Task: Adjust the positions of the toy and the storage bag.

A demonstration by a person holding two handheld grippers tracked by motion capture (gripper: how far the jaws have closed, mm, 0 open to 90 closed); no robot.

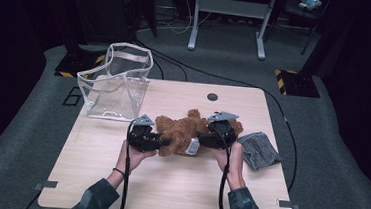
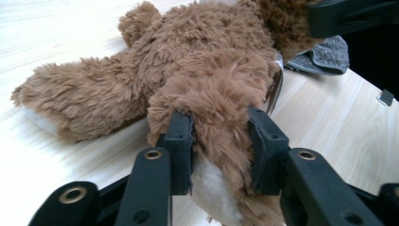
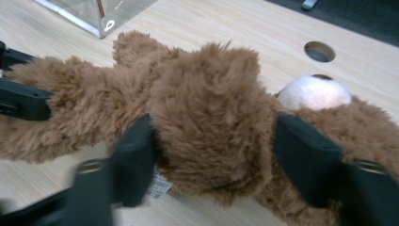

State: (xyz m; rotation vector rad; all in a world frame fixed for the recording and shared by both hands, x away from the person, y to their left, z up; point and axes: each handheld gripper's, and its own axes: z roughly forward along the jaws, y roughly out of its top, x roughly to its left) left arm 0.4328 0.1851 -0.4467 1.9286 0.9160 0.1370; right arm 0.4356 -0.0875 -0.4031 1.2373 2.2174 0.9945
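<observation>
two grippers, left gripper and right gripper, each clamped on the brown teddy bear (flat on the table)

Both sleeves dark camo, green-grey, cuffs partway up forearms. Thin dark band on left wrist. Left tool & right tool: black bodies, each w/ a grey three-cornered plate on top & a black cable trailing back along the arm. In left gripper view, jaws are matte black, blocky pads on flat link arms w/ brass-ringed holes. Right tool's jaws similar, black, partly blurred.
</observation>
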